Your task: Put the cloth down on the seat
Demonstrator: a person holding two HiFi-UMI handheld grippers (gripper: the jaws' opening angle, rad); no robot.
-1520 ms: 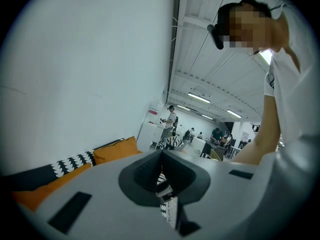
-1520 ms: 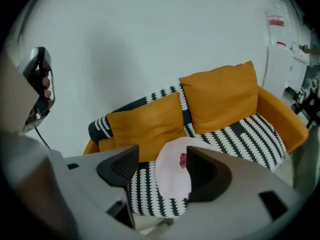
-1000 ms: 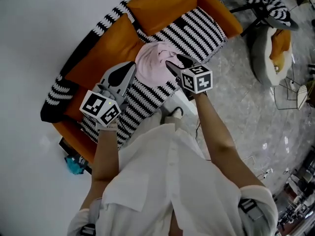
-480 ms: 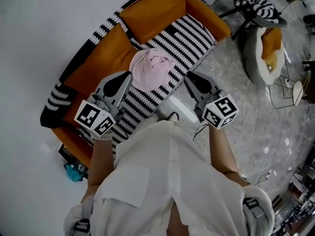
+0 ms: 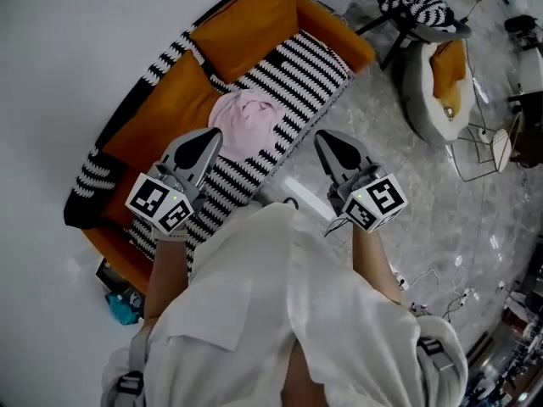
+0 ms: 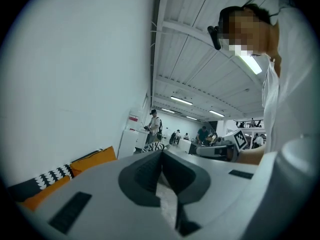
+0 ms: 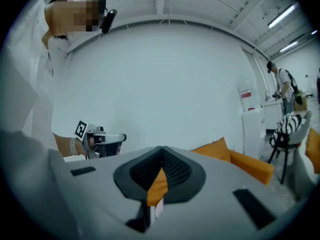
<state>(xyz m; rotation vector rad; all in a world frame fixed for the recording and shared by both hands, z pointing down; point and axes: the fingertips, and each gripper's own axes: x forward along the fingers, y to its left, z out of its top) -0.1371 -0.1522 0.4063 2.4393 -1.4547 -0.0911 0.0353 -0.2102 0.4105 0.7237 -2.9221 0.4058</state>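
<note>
The pink cloth lies crumpled on the black-and-white striped seat of the orange sofa, free of both grippers. My left gripper hovers just left of the cloth, its jaws meeting at the tip with nothing between them. My right gripper is held off the seat's front edge, over the floor to the right of the cloth, shut and empty. In the left gripper view the left gripper points across the room. The right gripper, in its own view, faces the white wall.
Orange back cushions line the sofa against the white wall. A chair with a striped throw and a round white seat stand on the marble floor at the upper right. Cables lie on the floor.
My right gripper has let go of the cloth, drawn back right off the seat and closed its jaws. The cloth stays on the seat. The left gripper has barely moved.
</note>
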